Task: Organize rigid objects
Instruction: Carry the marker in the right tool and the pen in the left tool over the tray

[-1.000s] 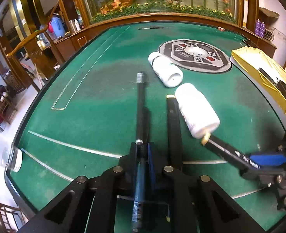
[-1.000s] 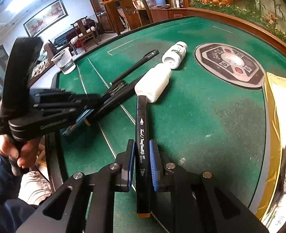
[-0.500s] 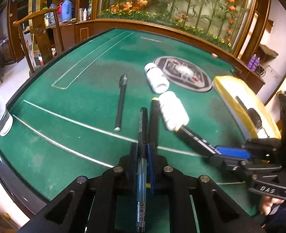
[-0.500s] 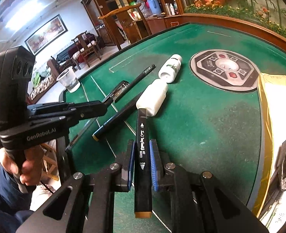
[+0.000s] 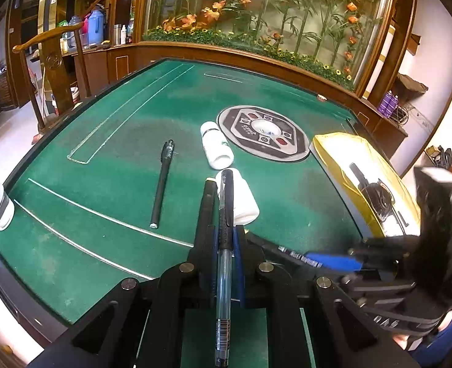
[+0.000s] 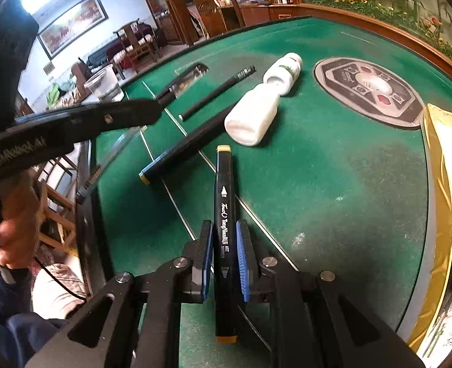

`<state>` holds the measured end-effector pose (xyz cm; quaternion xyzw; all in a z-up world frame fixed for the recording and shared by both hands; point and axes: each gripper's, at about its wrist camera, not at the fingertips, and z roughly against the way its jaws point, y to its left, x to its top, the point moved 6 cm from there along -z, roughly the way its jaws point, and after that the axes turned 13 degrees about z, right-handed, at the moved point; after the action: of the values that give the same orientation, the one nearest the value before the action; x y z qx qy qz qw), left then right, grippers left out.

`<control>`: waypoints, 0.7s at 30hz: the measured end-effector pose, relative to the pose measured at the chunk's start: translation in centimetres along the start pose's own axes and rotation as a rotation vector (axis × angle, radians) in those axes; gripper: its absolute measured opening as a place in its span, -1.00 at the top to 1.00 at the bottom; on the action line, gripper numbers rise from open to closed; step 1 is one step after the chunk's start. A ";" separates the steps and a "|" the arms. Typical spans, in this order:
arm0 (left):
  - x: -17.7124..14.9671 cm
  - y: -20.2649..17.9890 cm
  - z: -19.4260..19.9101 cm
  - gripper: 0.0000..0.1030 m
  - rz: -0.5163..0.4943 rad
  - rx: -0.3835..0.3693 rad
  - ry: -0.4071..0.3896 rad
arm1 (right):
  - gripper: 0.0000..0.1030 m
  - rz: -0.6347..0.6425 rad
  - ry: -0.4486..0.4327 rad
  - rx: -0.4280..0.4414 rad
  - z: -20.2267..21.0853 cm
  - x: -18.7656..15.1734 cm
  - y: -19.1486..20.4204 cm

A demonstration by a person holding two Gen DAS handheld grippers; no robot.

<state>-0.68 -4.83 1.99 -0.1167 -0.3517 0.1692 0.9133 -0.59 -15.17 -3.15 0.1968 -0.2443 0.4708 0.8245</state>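
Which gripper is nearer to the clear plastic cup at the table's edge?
Left. The left gripper, shut on a clear pen, hangs just in front of the plastic cup. The right gripper, shut on a black marker, sits farther along the table.

Left gripper [image 5: 226,242] lifted off the table with the clear gel pen [image 5: 224,260], right gripper [image 6: 225,254] raised, its black marker [image 6: 224,230] drawn back from the white bottle [image 6: 252,118]

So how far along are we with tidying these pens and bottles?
Nothing looks sorted yet. In hand: the left gripper is shut on a clear pen, and the right gripper is shut on a black marker. Still loose on the green table: two white bottles lying on their sides, a second marker and a black pen.
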 end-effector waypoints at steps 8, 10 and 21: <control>-0.2 0.2 0.3 0.81 0.007 -0.005 -0.002 | 0.72 -0.045 -0.084 0.007 2.4 0.3 -0.7; -0.3 0.1 0.4 0.81 0.005 -0.007 -0.005 | 0.72 -0.080 -0.141 -0.001 4.1 0.5 -1.8; 0.3 -4.1 1.2 0.82 -0.038 -0.072 -0.011 | 0.72 -0.309 -0.314 -0.146 13.0 -3.5 -10.9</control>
<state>-0.37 -8.33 4.38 -0.1418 -0.3647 0.1397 0.9096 4.60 -29.96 4.21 0.2424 -0.3698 0.2836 0.8509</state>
